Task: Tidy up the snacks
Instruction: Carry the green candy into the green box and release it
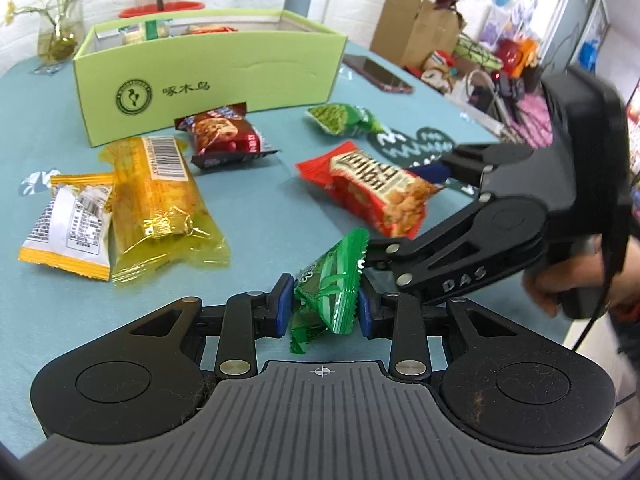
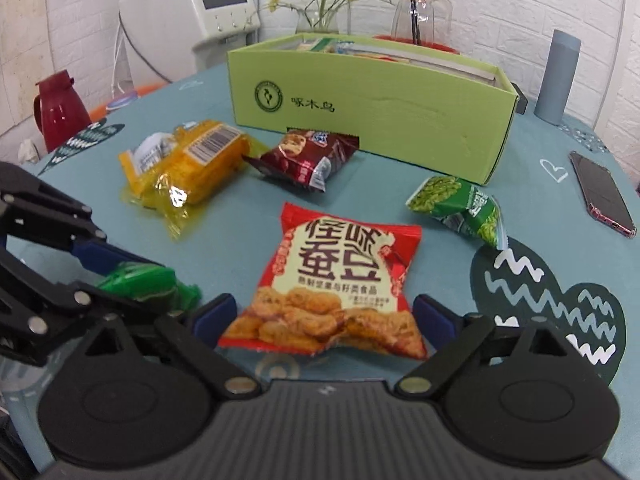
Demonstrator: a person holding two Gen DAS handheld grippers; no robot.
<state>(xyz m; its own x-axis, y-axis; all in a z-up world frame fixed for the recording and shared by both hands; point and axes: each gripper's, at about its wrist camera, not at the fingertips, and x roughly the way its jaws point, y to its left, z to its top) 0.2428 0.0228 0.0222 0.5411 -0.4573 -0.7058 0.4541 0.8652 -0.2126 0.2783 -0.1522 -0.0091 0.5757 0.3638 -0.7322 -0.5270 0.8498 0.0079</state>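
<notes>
My left gripper [image 1: 323,307] is shut on a small green candy packet [image 1: 330,284], which also shows in the right wrist view [image 2: 140,282]. My right gripper [image 2: 324,316] is open with its blue pads on either side of the red broad-bean snack bag [image 2: 336,280], which lies flat on the teal tablecloth; it also shows in the left wrist view [image 1: 372,188]. The light green box [image 2: 372,116] stands at the back with several snacks inside. Loose on the cloth are a yellow packet [image 1: 160,200], a yellow-white packet [image 1: 72,224], a maroon cookie packet [image 1: 224,136] and a green pea packet [image 2: 460,208].
A phone [image 2: 600,192] lies at the right of the table. A grey cylinder [image 2: 558,76], a glass jug [image 2: 420,12] and a flower vase [image 2: 320,20] stand behind the box. A red jug [image 2: 60,108] stands beyond the table's left edge. A dark cactus-shaped mat [image 2: 552,292] lies at the right.
</notes>
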